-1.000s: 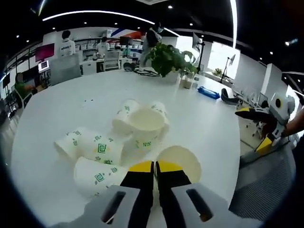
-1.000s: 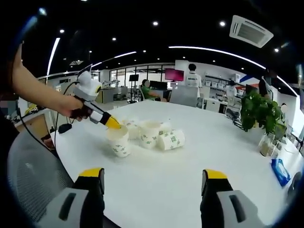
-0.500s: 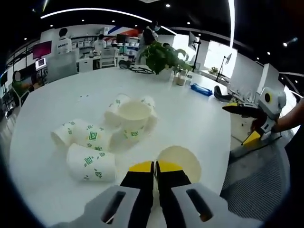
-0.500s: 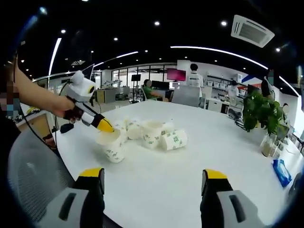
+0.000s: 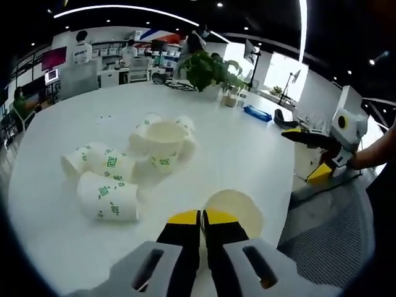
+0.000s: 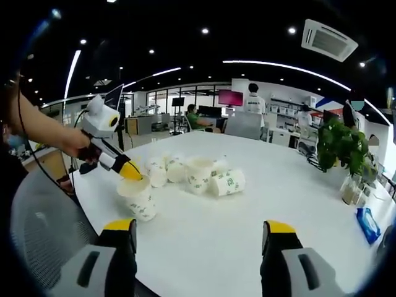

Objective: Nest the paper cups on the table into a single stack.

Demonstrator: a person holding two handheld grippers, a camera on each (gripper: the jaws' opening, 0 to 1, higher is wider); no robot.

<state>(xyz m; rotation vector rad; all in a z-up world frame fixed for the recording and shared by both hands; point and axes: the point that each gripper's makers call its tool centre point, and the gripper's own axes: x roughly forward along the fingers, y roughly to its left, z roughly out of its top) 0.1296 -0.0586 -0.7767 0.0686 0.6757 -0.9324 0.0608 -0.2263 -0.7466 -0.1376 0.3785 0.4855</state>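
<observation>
Holding: the left gripper (image 5: 202, 217) is pinching the rim of a paper cup (image 5: 234, 209) with its jaws pressed together on it
Held cup: in the right gripper view this cup (image 6: 137, 197) is hanging upright from the left gripper (image 6: 129, 171), just above the near edge of the table (image 6: 278, 204); I cannot tell if its bottom is touching
Right gripper: the right gripper (image 6: 202, 231) is hovering over the table with its jaws standing wide apart and nothing between them
Other cups: a bunch of paper cups (image 6: 192, 172) is sitting near the middle of the table, well apart from the right gripper
Upright cup: one open cup (image 5: 163, 139) is standing up, with lying cups touching it behind
Lying cups: more cups (image 5: 99, 173) are lying on their sides nearby, each showing green marks
Plant: a green plant (image 5: 209, 70) is standing at the far side of the table
</observation>
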